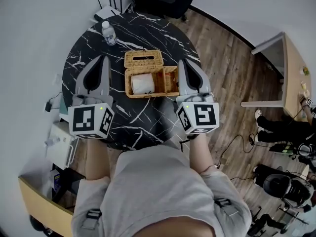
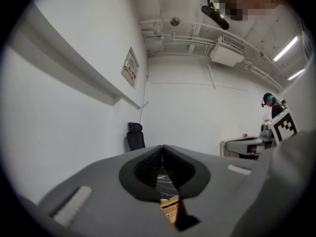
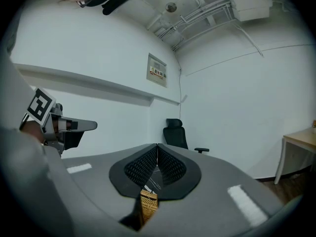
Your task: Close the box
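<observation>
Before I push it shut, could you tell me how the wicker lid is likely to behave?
The wicker lid looks woven and thin, so probably light and slightly flexible. It lies open behind the box, apparently hinged, so it should swing rather than slide.

place: office-lab | cues: office chair (image 3: 175, 132); desk (image 1: 294, 68); bare ceiling pipes (image 3: 197, 14)

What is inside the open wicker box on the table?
A white paper roll lies in the left part of the wicker box. The right part looks empty. The floor under the roll is covered.
</observation>
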`<state>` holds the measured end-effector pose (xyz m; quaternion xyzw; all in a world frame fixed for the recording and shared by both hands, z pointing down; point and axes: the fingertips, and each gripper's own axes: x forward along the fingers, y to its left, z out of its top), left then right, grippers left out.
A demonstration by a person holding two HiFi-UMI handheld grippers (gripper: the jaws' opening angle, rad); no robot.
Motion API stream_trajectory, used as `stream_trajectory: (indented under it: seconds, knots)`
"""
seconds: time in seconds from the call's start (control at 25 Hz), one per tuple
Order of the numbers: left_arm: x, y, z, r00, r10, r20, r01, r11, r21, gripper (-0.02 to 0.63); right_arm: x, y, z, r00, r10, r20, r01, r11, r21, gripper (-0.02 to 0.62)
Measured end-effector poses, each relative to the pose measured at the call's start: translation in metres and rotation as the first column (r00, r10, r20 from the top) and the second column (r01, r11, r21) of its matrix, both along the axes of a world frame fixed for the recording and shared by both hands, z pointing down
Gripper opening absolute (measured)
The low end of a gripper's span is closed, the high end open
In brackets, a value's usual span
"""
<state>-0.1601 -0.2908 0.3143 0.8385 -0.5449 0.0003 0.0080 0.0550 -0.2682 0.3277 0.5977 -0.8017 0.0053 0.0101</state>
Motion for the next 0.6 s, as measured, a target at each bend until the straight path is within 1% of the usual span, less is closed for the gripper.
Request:
stream_trajectory:
  seconds: [0.12, 0.2, 0.32, 0.44, 0.6]
  knots:
    - [-0.001, -0.011, 0.021, 1.0, 0.016, 0.013, -0.015, 0.999, -0.049, 0.06, -0.004, -0.003, 0.012, 1.0, 0.009, -0.01, -0.009, 0.999, -0.03, 0.005]
    - [-0.001, -0.019, 0.035, 1.0, 0.029, 0.008, -0.028, 0.996, -0.089, 0.06, -0.006, -0.005, 0.018, 1.0, 0.012, -0.017, -0.012, 0.999, -0.048, 0.005]
    - [0.001, -0.03, 0.059, 0.998, 0.058, 0.0, -0.057, 0.985, -0.165, 0.06, -0.009, -0.009, 0.025, 1.0, 0.015, -0.025, -0.017, 0.997, -0.069, 0.005]
    - [0.005, -0.039, 0.085, 0.995, 0.1, -0.009, -0.099, 0.966, -0.24, 0.06, -0.014, -0.011, 0.032, 0.999, 0.018, -0.031, -0.021, 0.996, -0.089, 0.005]
    - [0.01, -0.047, 0.122, 0.986, 0.167, -0.016, -0.163, 0.926, -0.341, 0.06, -0.02, -0.014, 0.043, 0.999, 0.018, -0.039, -0.022, 0.993, -0.114, 0.005]
